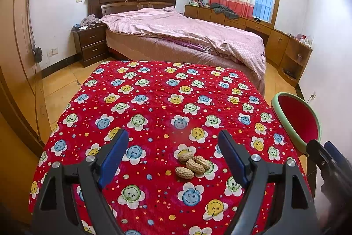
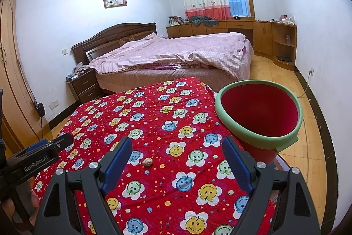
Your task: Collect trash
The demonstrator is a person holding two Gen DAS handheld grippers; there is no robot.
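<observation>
Four wrinkled, tan peanuts (image 1: 193, 165) lay clustered on the plush red smiley-flower cloth (image 1: 154, 102), between your left gripper's (image 1: 173, 147) wide, empty jaws. Your right gripper (image 2: 176, 153) gaped too; the green-rimmed red bin (image 2: 259, 116) stood just beside.

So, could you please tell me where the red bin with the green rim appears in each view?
Left wrist view: the red bin sits at the right edge, beside the table's right side, partly behind the right gripper.
Right wrist view: the bin is right of centre, beyond the right-hand jaw, empty as far as visible.
Shared landmark: the red smiley-flower tablecloth.
</observation>
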